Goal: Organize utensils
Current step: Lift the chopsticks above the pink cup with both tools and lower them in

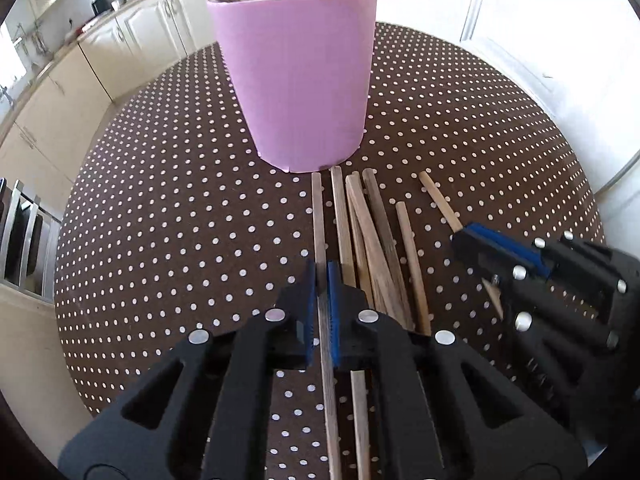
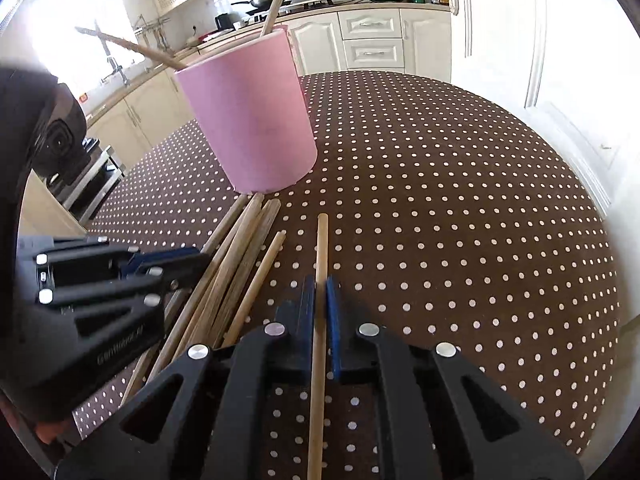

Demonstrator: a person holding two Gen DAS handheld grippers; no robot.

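A pink cup (image 1: 298, 80) stands on the brown polka-dot table (image 1: 160, 220) with two wooden chopsticks in it; it also shows in the right wrist view (image 2: 250, 120). Several wooden chopsticks (image 1: 372, 240) lie in front of the cup. My left gripper (image 1: 321, 276) is shut on the leftmost chopstick (image 1: 318, 216). My right gripper (image 2: 320, 292) is shut on a separate chopstick (image 2: 322, 248) lying to the right of the pile (image 2: 236, 264). The right gripper shows in the left wrist view (image 1: 476, 236), and the left gripper in the right wrist view (image 2: 188, 260).
Cream kitchen cabinets (image 2: 372, 40) and a counter with a stove and bottles stand behind the table. A white door (image 2: 560, 60) is at the right. An oven (image 2: 92, 184) is beyond the table's left edge.
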